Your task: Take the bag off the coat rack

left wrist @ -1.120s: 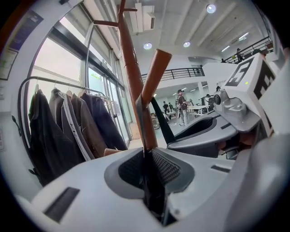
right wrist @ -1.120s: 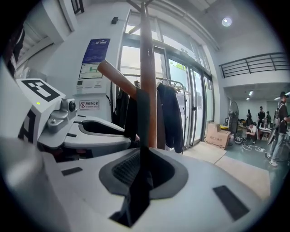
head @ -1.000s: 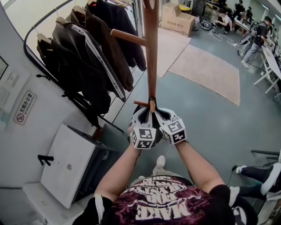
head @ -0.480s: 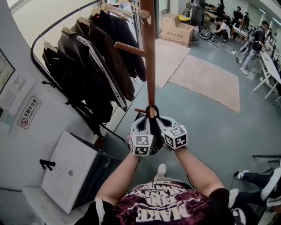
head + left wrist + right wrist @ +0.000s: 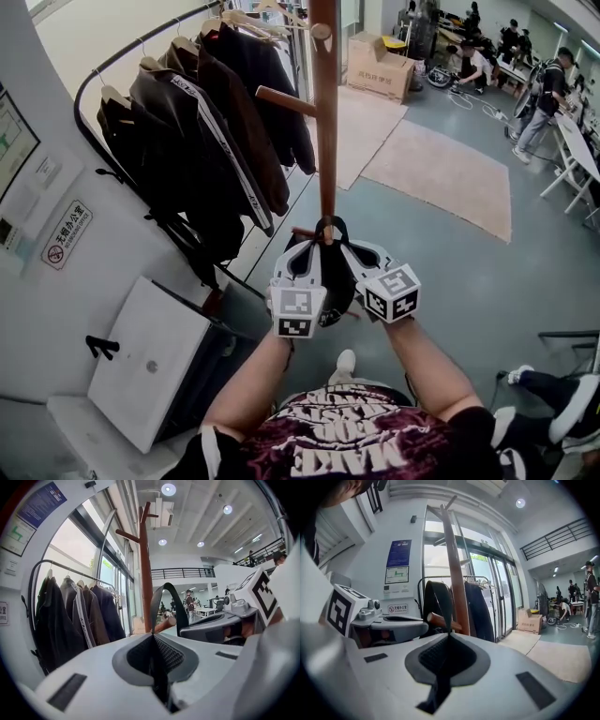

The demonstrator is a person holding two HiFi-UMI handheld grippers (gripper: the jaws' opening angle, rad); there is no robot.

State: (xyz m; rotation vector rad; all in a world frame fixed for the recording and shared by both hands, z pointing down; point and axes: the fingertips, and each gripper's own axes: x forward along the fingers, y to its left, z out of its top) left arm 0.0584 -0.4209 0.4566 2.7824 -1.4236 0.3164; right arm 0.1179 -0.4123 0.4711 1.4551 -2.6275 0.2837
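black bag strap (image 5: 181, 613), clamped in left hand-held gripper (image 5: 152, 638)

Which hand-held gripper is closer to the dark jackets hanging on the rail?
Left. Both clamp the bag strap by the coat rack; the left hand-held gripper is on the jackets' side, the right hand-held gripper on the far side.
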